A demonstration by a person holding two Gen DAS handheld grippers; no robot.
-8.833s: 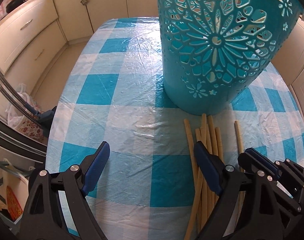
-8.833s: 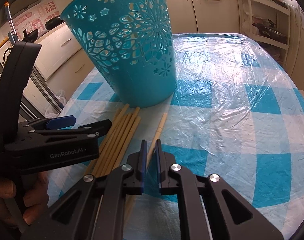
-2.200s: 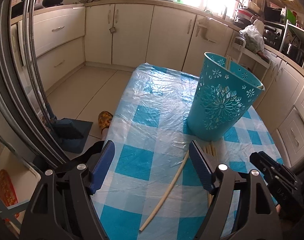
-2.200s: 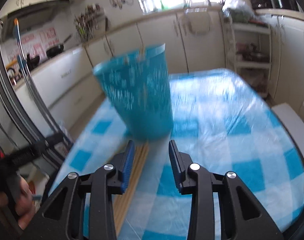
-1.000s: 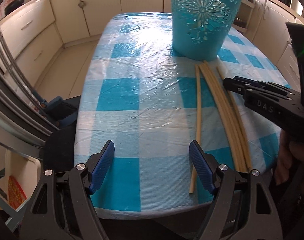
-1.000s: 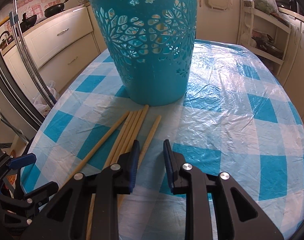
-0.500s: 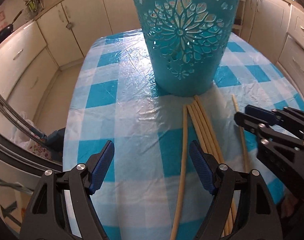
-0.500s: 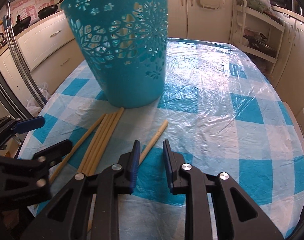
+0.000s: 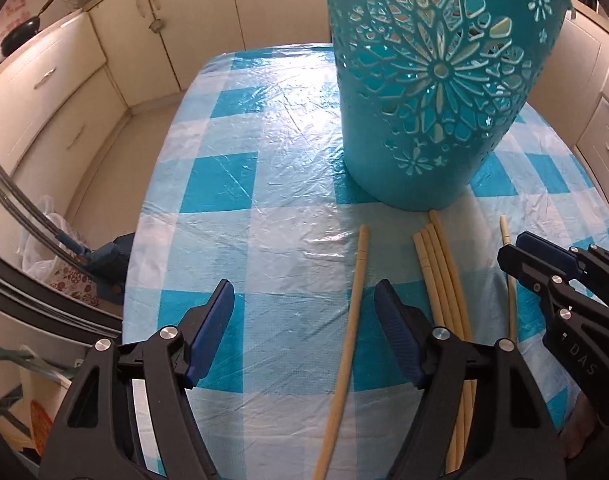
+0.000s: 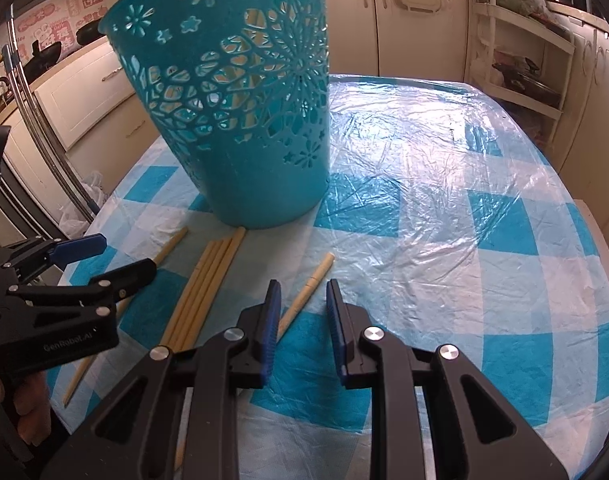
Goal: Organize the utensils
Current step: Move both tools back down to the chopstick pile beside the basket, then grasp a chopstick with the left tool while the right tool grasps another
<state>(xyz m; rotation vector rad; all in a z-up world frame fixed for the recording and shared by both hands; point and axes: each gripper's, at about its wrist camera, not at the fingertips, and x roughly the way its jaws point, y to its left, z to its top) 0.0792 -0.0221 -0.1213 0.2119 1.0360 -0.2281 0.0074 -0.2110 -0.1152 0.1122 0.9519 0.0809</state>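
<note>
Six long, pale bamboo-coloured chopsticks were seen lying on the blue-and-white checked tablecloth (image 9: 264,184), all pointing roughly toward the foot of the teal cut-out basket (image 9: 436,92), which stood upright on the table just beyond their far ends. Four of them were packed side by side in a bundle (image 9: 444,280). One single chopstick (image 9: 354,304) was laid apart on the bundle's left in the left wrist view, and another lone chopstick (image 10: 304,296) was laid apart on the bundle's other side.

The left gripper (image 9: 304,328) was held over the single chopstick, which ran up between its two blue pads nearer the right-hand one; its jaws were closing, yet the pads were plainly not pressed on the stick and a wide gap was left. The bundle passed just outside that right-hand finger.

The right gripper (image 10: 302,320) was held with only a narrow gap between its jaws. The lone chopstick was seen emerging from behind the left-hand pad and slanting up into the gap toward the basket; no pad could be seen pressed on it. A hand (image 10: 12,412) was partly visible beneath the left gripper's body.
</note>
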